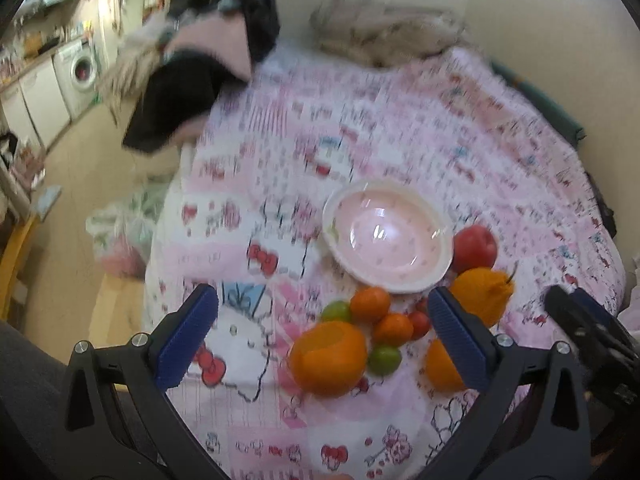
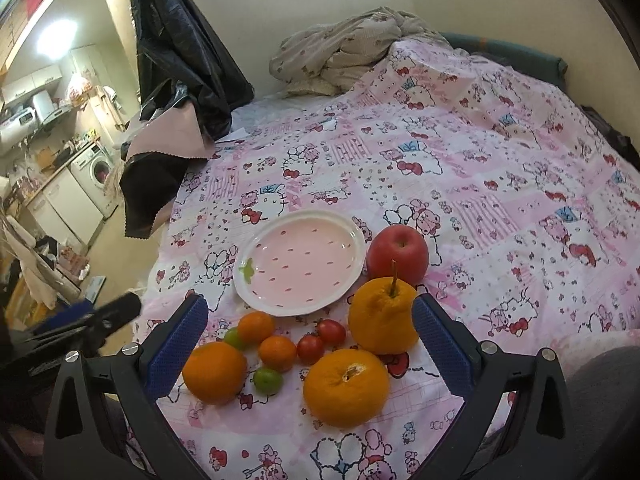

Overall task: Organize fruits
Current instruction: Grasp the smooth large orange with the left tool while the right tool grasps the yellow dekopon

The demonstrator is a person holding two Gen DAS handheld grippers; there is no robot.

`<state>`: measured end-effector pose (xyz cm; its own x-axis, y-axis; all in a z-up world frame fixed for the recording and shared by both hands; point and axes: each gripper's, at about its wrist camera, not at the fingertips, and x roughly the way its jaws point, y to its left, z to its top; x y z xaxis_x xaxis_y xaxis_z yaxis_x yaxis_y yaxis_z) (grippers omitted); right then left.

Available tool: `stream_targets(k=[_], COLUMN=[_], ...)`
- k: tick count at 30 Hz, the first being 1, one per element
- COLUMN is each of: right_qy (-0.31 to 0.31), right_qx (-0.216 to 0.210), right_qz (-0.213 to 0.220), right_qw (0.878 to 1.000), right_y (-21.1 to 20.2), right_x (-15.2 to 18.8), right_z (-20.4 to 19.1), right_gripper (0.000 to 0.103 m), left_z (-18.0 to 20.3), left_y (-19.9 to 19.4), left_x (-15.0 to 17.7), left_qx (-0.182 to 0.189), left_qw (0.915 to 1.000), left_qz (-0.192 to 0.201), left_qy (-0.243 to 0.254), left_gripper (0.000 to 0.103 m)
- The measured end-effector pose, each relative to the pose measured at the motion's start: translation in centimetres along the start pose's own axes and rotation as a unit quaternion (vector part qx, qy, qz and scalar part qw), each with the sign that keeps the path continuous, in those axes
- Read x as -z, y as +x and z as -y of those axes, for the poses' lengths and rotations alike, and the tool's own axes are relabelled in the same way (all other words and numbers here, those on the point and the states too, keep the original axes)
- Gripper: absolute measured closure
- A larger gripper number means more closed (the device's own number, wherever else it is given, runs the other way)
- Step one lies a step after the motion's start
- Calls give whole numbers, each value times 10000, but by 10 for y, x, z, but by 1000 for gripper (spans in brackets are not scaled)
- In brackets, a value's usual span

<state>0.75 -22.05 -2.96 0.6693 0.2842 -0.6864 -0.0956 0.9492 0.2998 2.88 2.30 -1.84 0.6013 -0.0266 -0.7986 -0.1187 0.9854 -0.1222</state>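
Left gripper (image 1: 322, 334) and right gripper (image 2: 310, 344) both gape wide, holding nothing, above the fruit. The empty plate (image 2: 256, 294) lies on the bedspread (image 2: 500, 168), an apple (image 2: 397, 254) just beside it.

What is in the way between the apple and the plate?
Nothing visible. The apple sits right beside the plate, at its right edge, with only bedspread between them. The other fruits lie nearer the camera, not between them. The plate holds nothing, and both grippers hang open, short of the apple.
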Motion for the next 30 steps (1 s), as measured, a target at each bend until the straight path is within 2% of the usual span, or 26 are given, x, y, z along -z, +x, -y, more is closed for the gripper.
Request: stream_targets(k=[3,4,6,9,12,16,17,19,22,26,30], right_qy=[510,701,1050,1323,1528,1707,1719,1740,1797,1831,1898], right_qx=[-196,-244,-247,-196,-169,-113,-102,-89,-64,-28,70], right_qz=[-232,-326,-513,-696,-831,-930,-944,-964,-1070,-1345,-1800], right_qw=[9982,9967,9928,9886,9846,9809,9805,9800,9779,9738,9652], right_y=[6,10,16,22,26,27,27,28,31,43,64], right_x=[-2,-2,0,2,5,9,10,9,10,13,6], right_z=[17,24,38,51,64,76,77,78,79,82,89], right_gripper=[0,0,0,0,0,0,0,0,0,0,0], left_z=[-10,-14,-16,-7,4,12,14,17,17,19,21], left_y=[26,40,62,97,122,150,155,160,153,125,99], left_x=[-5,-3,1,15,26,45,49,54,60,70,65], left_qx=[-44,-48,-67,20,-138,-126,-88,-34,-2,211,294], left_qw=[9976,9945,9870,9701,9613,9478,9453,9450,9503,9508,9617], left_qz=[-653,-999,-1562,-2419,-2753,-3185,-3256,-3263,-3107,-3087,-2723], left_qy=[-212,-309,-378,-216,-19,115,183,226,176,122,86], left_gripper=[0,0,0,2,2,17,17,30,32,33,32])
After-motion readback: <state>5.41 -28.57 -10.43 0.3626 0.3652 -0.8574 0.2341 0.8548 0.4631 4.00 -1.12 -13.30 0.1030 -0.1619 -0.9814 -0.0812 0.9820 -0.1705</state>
